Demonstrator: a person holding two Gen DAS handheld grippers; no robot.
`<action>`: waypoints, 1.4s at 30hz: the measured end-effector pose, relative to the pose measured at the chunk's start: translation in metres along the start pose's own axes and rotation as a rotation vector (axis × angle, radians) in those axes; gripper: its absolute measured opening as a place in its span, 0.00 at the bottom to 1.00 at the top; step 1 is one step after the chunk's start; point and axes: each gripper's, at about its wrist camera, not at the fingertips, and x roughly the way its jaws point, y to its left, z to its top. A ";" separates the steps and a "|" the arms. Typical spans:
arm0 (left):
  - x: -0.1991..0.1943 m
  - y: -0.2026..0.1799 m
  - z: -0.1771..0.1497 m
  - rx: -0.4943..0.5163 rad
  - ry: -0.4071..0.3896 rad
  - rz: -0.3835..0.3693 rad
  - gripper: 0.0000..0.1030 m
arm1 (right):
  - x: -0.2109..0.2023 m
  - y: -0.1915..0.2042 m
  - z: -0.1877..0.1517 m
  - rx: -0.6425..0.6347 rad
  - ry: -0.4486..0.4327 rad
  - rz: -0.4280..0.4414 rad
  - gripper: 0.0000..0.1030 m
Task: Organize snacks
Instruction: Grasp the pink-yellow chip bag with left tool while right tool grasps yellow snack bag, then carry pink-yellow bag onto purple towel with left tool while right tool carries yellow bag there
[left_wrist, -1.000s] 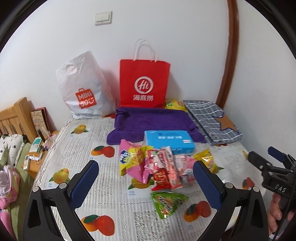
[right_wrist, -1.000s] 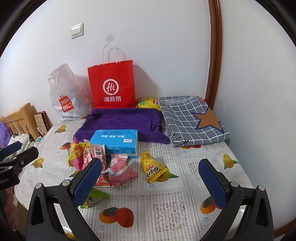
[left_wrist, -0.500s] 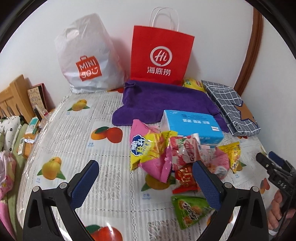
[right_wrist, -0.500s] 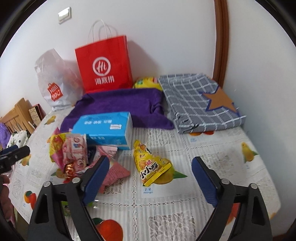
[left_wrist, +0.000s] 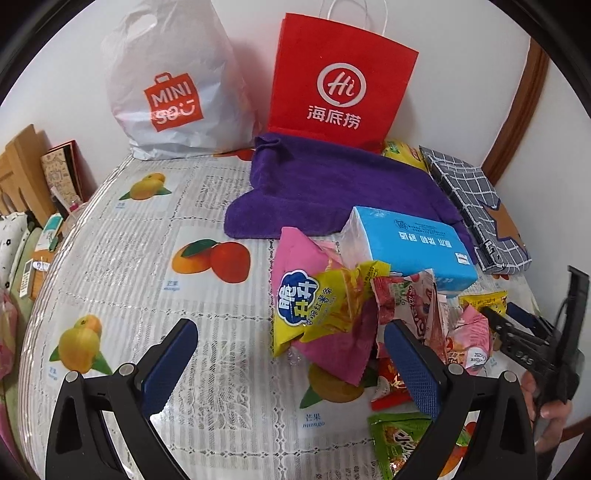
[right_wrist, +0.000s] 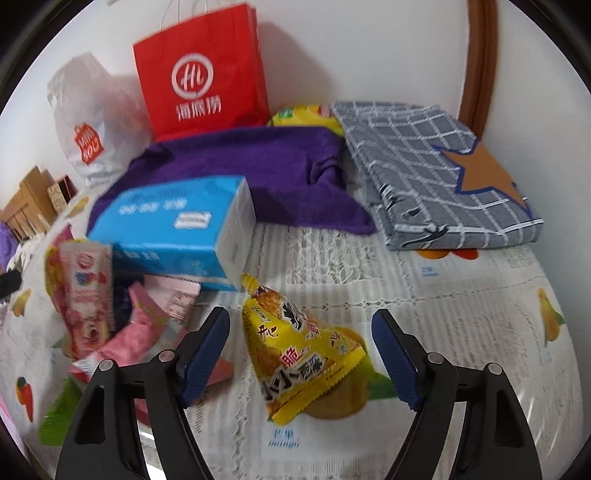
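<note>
A heap of snack packets lies on the fruit-print tablecloth (left_wrist: 122, 280). In the left wrist view my left gripper (left_wrist: 291, 354) is open and empty, just in front of a yellow and pink packet (left_wrist: 317, 306); red and pink packets (left_wrist: 413, 306) and a green packet (left_wrist: 402, 439) lie to its right. In the right wrist view my right gripper (right_wrist: 301, 339) is open, its fingers either side of a yellow triangular packet (right_wrist: 295, 347) lying on the cloth. The right gripper also shows at the left wrist view's right edge (left_wrist: 517, 332).
A blue tissue box (left_wrist: 410, 247) stands behind the heap, on a purple towel (left_wrist: 332, 188). A red paper bag (left_wrist: 336, 77) and a white Miniso bag (left_wrist: 170, 85) lean on the back wall. A folded grey checked cloth (right_wrist: 432, 166) lies at the right. A wooden bed frame (left_wrist: 22, 166) is left.
Both grippers have moved forward and down toward the snacks. The right gripper now straddles the yellow triangular packet. The left one has closed in on the heap.
</note>
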 end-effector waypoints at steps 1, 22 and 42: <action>0.002 0.000 0.001 0.001 0.002 0.005 0.98 | 0.006 0.001 0.000 -0.015 0.011 -0.002 0.75; 0.066 -0.014 0.012 0.089 0.099 -0.048 0.79 | 0.027 -0.003 -0.007 -0.044 0.037 -0.060 0.59; 0.014 0.005 0.011 0.067 0.051 -0.071 0.53 | -0.046 0.006 0.007 0.032 -0.047 -0.007 0.48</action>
